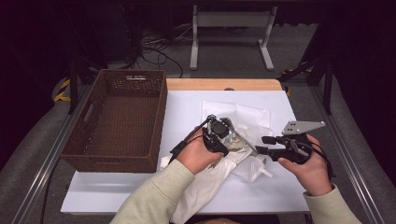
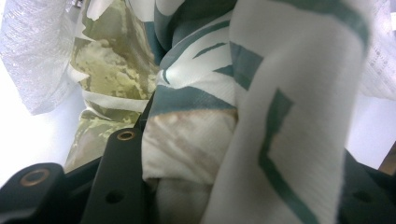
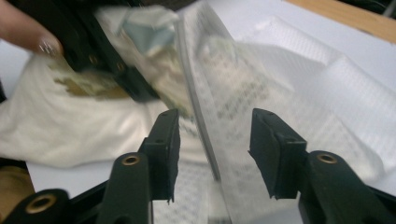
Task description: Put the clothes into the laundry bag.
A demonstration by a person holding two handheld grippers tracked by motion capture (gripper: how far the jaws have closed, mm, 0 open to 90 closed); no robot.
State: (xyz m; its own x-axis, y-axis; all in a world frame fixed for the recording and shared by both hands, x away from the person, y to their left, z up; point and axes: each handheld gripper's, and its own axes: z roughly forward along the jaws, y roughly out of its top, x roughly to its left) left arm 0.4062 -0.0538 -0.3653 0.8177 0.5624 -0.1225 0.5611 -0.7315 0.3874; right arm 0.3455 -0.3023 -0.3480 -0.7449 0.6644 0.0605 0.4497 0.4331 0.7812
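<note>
Left tool [image 1: 219, 135] on patterned garment [image 1: 231, 140], beside mesh bag [image 1: 247, 116].

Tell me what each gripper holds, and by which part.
The left gripper grips a bunched fold of the patterned cloth. The right gripper holds nothing; its open jaws straddle the mesh bag's edge.

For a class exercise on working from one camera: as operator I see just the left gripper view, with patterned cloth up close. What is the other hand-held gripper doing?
Observer: The right hand-held gripper is open. An edge of the mesh bag lies between its pads, not gripped.
Operator: Where could the patterned cloth go?
Observer: A brown wicker basket stands at the left of the table.
Operator: Anything else lying there?
Observer: A plain white cloth trails over the table's near edge.
</note>
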